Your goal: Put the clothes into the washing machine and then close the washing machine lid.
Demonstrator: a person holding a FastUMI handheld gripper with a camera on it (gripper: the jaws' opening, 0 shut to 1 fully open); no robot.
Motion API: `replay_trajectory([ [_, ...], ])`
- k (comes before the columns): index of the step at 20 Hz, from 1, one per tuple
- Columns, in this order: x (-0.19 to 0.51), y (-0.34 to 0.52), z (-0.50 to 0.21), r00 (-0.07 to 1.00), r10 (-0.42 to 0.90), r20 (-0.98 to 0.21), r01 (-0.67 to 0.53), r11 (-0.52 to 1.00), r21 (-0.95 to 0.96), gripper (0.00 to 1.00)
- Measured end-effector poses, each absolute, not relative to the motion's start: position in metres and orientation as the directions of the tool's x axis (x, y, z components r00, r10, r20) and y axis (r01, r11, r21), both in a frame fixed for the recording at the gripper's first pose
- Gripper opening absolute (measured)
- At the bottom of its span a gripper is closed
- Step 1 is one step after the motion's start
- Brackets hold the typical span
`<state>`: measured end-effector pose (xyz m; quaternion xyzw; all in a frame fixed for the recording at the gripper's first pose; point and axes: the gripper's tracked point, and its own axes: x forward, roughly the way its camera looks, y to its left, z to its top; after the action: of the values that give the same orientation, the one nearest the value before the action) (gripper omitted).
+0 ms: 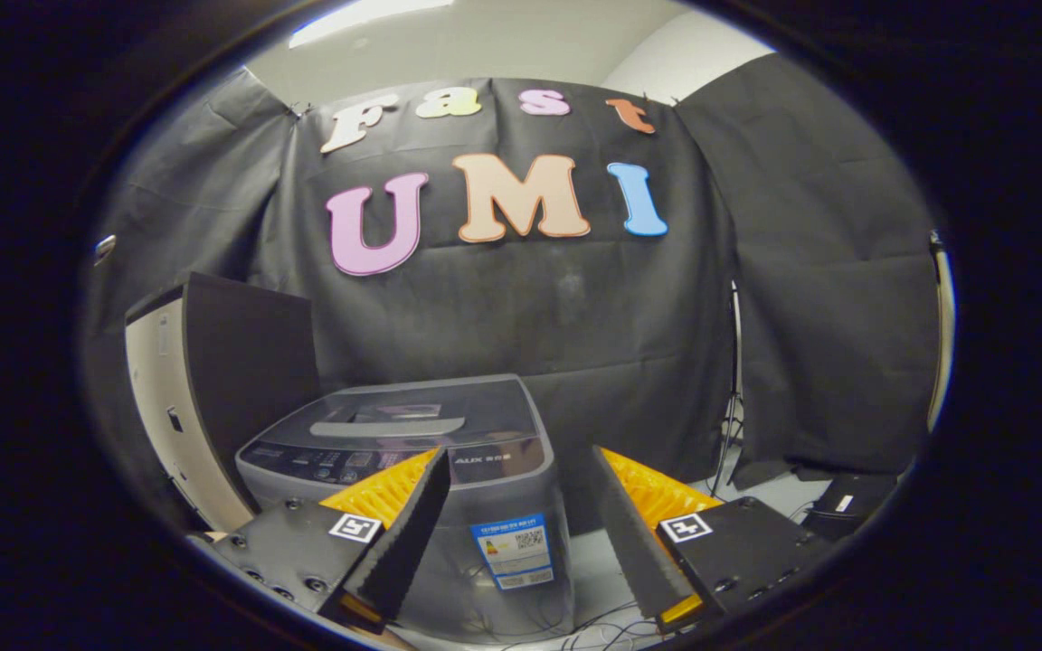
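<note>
**Booth with washer, lid down, claw empty**

Black cloth walls the booth; a dark cabinet (213, 380) stands at left of frame. The washing machine (449, 470) sits low centre, just beyond the gripper (521, 515), front panel facing the camera, long axis upright, lid (412, 418) apparently shut. The fingers are spread wide, holding nothing. No clothes are discernible. Approach the lid's front edge squarely.

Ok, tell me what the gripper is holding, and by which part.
Nothing. The gripper is open, its fingers spread apart with only air between them, ahead of the closed washing machine.
</note>
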<state>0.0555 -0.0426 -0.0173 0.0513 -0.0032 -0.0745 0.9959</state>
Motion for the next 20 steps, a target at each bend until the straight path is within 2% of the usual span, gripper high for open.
replay_trajectory([
  [13, 0.068, -0.021, -0.042, 0.993, -0.064, -0.098, 0.070, 0.996, 0.056, 0.96],
  [16, 0.062, -0.016, -0.056, 0.987, -0.030, -0.159, 0.044, 0.996, 0.082, 0.96],
  [20, 0.056, -0.017, -0.046, 0.992, -0.039, -0.119, 0.047, 0.997, 0.066, 0.96],
])
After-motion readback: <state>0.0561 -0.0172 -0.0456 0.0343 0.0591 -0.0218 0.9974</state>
